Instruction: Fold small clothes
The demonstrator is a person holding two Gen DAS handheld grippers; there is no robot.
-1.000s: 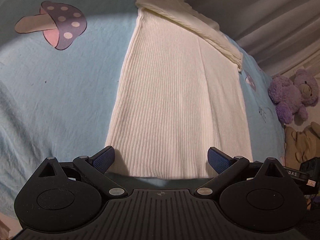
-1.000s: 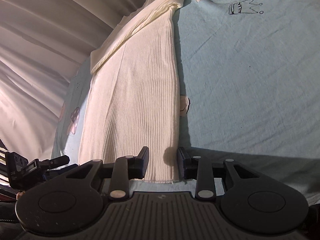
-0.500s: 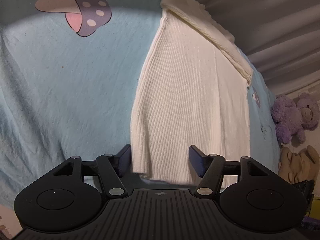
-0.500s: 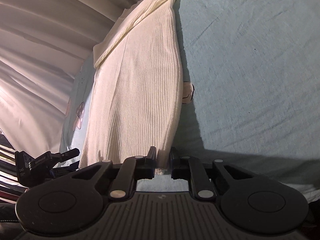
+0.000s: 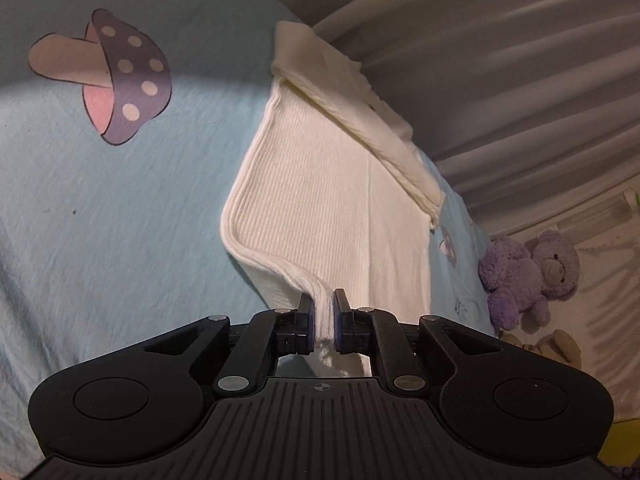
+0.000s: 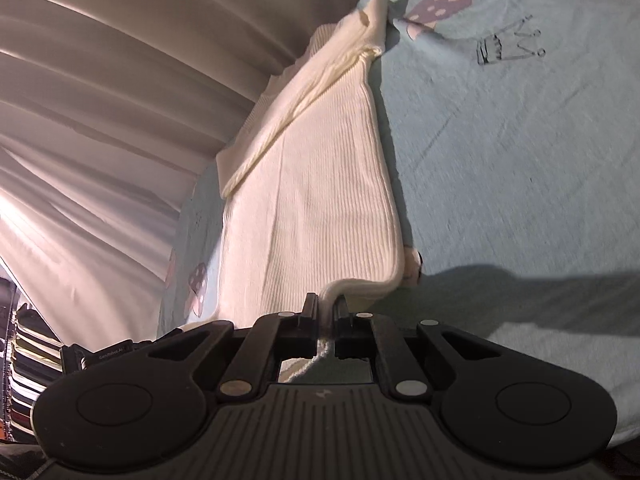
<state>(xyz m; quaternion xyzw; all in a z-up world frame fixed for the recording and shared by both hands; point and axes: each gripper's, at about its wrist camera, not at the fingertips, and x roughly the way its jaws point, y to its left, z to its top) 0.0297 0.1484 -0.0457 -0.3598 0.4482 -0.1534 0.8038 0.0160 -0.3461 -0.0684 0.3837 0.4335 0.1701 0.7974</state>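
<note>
The left tool (image 5: 323, 312) is clenched on the near left corner of the cream ribbed garment (image 5: 340, 200); the right tool (image 6: 327, 314) pinches the near right corner. The garment lies on the blue bed sheet (image 5: 120, 220), its long axis running straight away from both tools, so folding likely means carrying the hem forward toward the far end.

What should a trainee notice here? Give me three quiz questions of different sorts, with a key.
1. True or false: the left claw is shut on the sweater.
2. Which toy sits beside the bed in the left wrist view? A) purple bear B) yellow duck C) red car
3. Fill in: the print on the sheet beside the crown is a ____.

Key
1. True; the right claw grips the sweater's hem too.
2. A, the purple bear.
3. Mushroom.
</note>
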